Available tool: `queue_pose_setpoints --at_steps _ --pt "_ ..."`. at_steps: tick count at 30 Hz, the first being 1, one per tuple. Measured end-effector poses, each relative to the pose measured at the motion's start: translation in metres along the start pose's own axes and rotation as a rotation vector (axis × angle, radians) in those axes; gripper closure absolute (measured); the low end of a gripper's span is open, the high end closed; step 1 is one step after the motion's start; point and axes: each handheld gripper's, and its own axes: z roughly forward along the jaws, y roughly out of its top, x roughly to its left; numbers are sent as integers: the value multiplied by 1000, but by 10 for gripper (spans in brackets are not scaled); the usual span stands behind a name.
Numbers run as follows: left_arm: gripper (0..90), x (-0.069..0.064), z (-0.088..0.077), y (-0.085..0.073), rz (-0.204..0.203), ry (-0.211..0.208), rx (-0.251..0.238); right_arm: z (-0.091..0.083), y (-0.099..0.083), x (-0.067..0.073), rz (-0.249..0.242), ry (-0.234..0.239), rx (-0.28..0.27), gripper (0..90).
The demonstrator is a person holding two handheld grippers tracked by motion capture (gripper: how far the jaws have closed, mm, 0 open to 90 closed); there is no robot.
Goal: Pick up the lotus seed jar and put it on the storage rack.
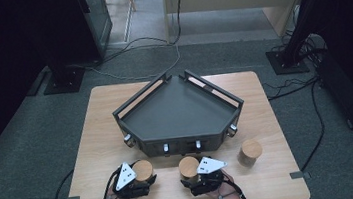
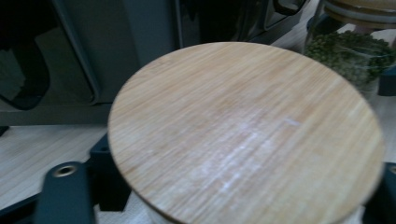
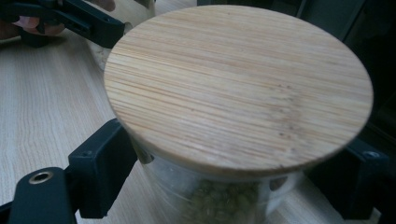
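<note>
Jars near the table's (image 1: 95,154) front edge, before the dark tray (image 1: 176,110). Left gripper (image 1: 138,177) clamped on the left jar (image 1: 143,170), jaws apparently tight against its glass, though blurred. Right gripper (image 1: 196,178) clamped on the bean jar (image 1: 189,168), jaws on both sides under its wooden lid (image 3: 238,86). Third jar (image 1: 249,152) standing apart, rightward.

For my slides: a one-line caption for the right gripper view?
Right tool clasps a bamboo-lidded glass jar of green beans.
</note>
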Motion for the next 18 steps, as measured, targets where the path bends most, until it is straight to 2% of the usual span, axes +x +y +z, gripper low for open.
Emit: queue_pose_setpoints --at_steps 18 --pt "250 -2 0 0 -13 5 -4 0 0 1 -3 -1 -1 143"
